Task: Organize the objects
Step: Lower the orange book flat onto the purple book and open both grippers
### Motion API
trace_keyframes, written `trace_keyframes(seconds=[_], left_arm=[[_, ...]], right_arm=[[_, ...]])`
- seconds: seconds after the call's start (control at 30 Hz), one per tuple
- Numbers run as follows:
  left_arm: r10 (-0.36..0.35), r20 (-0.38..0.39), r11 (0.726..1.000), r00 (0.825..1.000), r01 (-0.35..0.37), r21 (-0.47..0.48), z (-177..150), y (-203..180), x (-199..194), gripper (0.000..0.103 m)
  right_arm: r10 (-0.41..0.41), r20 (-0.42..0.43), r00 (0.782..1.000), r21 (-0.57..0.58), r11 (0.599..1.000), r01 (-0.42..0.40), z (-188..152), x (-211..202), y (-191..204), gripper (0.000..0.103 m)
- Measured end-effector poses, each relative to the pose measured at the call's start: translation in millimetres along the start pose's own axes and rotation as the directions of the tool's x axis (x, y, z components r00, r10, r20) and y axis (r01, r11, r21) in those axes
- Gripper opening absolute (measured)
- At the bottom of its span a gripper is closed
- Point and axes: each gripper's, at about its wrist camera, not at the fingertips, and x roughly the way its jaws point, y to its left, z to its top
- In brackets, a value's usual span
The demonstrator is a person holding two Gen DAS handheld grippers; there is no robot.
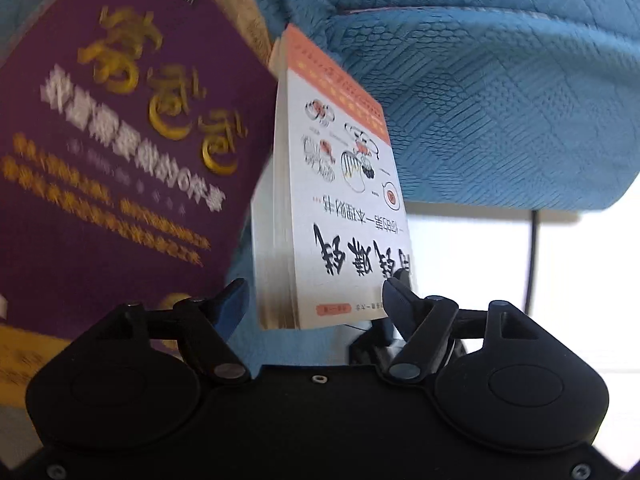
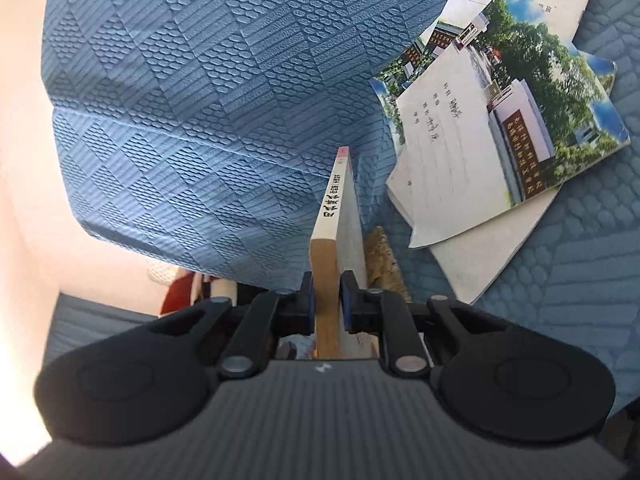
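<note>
Standing on edge, white book [image 2: 338, 216] shows tan-and-white spine.

Blue textured sofa cushions [image 2: 200, 100] fill view; pale floor [image 1: 580, 280] beneath, brightly lit.

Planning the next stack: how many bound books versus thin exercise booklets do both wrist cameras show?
Bound books: 2 (purple book; white book, clamped in the right gripper)
Photo-cover exercise booklets: at least 3, overlapping, so the exact count is unclear
Total: at least 5
</note>
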Motion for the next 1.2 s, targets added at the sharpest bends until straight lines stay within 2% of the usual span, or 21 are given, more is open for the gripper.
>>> trace_keyframes(seconds=[0.07, 0.17, 0.23, 0.3, 0.5, 0.87, 1.2], left_arm=[[-0.045, -0.015, 0.998, 0.999, 0.045, -0.037, -1.2, 3.5, 2.5, 0.071], [-0.062, 0.014, 0.996, 0.998, 0.062, -0.056, -0.7, 4.9, 0.8, 0.062], [-0.079, 0.014, 0.994, 0.997, 0.079, -0.070, 0.1, 7.0, 0.3, 0.043], [-0.114, 0.013, 0.990, 0.993, 0.114, -0.082, -0.4, 6.8, 0.3, 0.036], [-0.087, 0.045, 0.996, 0.995, 0.086, 0.025, -3.3, -18.0, -7.7, 0.022], [-0.105, 0.076, 0.977, 0.992, 0.089, 0.193, -10.3, -79.2, -51.6, 0.019], [-0.087, 0.112, 0.960, 0.990, 0.053, 0.275, -13.3, -113.1, -112.5, 0.019]], right_arm=[[0.007, 0.010, 1.000, 0.001, 1.000, -0.007, -1.7, -1.9, 4.6, 0.016], [0.008, 0.022, 1.000, -0.011, 1.000, -0.008, -3.3, -6.6, 10.3, 0.016], [0.016, 0.035, 0.999, 0.003, 1.000, -0.016, -3.9, -10.9, 11.4, 0.017], [0.011, 0.041, 0.999, -0.005, 1.000, -0.011, -4.7, -14.8, 13.8, 0.017], [-0.026, 0.053, 0.998, -0.055, 0.998, 0.029, -7.9, -23.1, 25.4, 0.019], [0.025, 0.059, 0.998, -0.124, 0.992, -0.018, -16.5, -35.7, 77.7, 0.020], [0.061, 0.027, 0.998, -0.157, 0.986, -0.056, -45.4, -31.9, 120.4, 0.021]])
